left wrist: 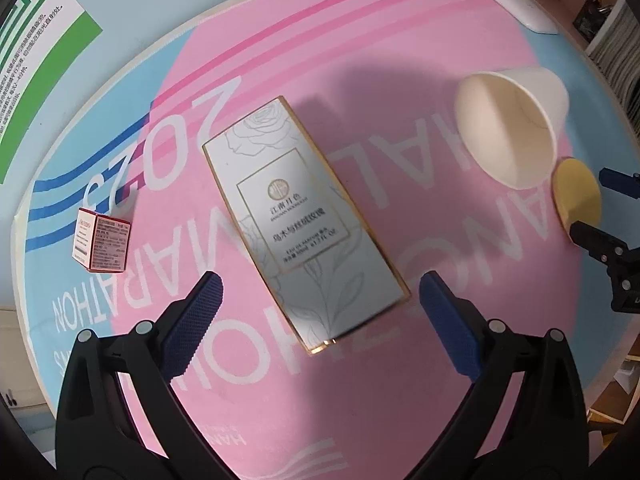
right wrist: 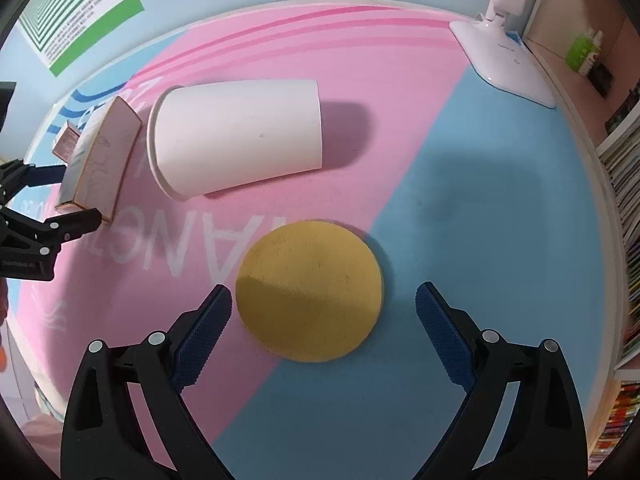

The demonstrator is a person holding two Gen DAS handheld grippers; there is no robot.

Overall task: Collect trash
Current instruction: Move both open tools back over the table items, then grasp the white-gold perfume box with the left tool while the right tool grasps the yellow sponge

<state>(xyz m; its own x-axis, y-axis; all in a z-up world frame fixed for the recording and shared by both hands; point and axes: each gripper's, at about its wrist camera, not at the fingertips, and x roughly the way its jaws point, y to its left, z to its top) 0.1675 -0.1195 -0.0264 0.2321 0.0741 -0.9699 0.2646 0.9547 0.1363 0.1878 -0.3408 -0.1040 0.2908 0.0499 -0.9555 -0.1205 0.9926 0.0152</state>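
right wrist | yellow disc (right wrist: 310, 292) flat, round | paper cup (right wrist: 236, 136) white, tipped over

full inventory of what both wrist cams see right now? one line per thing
tall carton: 1, white with gold edging and rose line art, lying flat mid-mat, between the left gripper's fingers
paper cup: 1, white, tipped on its side, beside the carton
round disc: 1, yellow, flat on the mat, ahead of the right gripper
small box: 1, red and white, upright, far side of the carton from the cup
mat: 1, pink and blue with white lettering, covers the table
desk lamp base: 1, white, far corner of the mat
poster: 1, green and white, on the wall
left gripper: 1, black with blue pads, open
right gripper: 1, black with blue pads, open
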